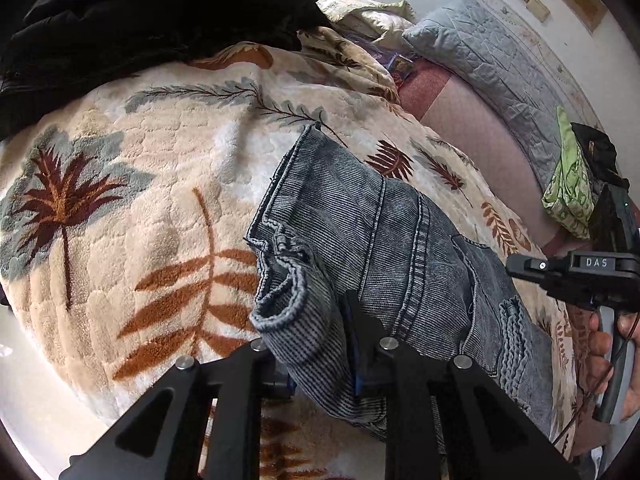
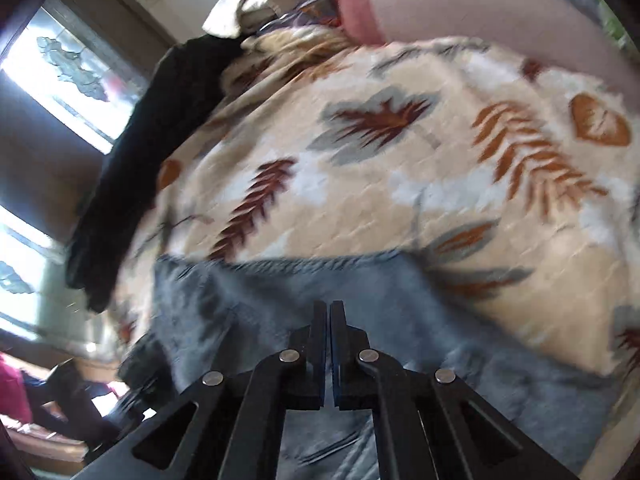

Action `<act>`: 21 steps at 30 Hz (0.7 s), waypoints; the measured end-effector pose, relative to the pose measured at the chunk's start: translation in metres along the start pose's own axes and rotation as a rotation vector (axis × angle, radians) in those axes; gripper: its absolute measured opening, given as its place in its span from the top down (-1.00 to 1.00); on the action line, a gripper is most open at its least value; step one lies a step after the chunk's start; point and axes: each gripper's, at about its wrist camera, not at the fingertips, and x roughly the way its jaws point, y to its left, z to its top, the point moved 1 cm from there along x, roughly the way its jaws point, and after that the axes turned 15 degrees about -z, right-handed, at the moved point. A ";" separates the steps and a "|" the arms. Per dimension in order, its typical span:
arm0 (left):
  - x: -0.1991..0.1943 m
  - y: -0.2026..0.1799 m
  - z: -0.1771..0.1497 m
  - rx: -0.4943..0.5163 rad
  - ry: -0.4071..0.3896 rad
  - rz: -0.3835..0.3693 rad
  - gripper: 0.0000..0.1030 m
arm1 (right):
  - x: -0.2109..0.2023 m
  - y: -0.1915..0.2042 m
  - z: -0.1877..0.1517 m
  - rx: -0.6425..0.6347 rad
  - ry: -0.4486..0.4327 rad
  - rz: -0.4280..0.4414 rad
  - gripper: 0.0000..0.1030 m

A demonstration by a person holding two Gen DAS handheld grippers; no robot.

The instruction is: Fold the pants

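So the biggest thing here is the bed, covered by a plush fleece blanket in cream with rusty-orange fern fronds and grey-blue leaf prints, really fluffy and lumpy looking. The pants lie on the blanket toward its near edge, and everything else sits around them: a heap of black clothing is well beyond them at the far side of the blanket, a quilted grey pillow is off past them toward the wall, and a crumpled green patterned cloth is out by the bed's edge. The pants are washed-out grey-blue denim with a ribbed, corduroy-ish weave, thick double stitching, a pocket, and a chunky hem cuff curling up. Progress-wise I'd say they're partly folded: already bunched into a short thick stack of layers, but rumpled, with edges not lined up, so there's smoothing and probably one more fold left. The left claw is clamped onto a fold of the denim right by that curled cuff, fabric bulging out between its fingers. The right claw hovers above the pants with its fingers pressed nearly together and nothing between them, though that view is pretty blurry.
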 end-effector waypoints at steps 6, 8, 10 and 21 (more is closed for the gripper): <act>-0.002 0.002 -0.001 0.003 0.010 -0.002 0.53 | 0.036 0.008 -0.006 0.067 0.080 -0.059 0.58; -0.001 0.002 -0.001 0.001 0.008 0.003 0.52 | 0.012 0.026 -0.001 0.025 0.012 -0.040 0.54; -0.001 0.000 -0.001 0.000 0.001 0.005 0.52 | 0.005 0.039 0.006 0.036 -0.010 0.003 0.38; -0.004 0.002 -0.003 0.011 0.001 -0.026 0.51 | -0.022 0.063 -0.028 0.038 -0.100 -0.072 -0.32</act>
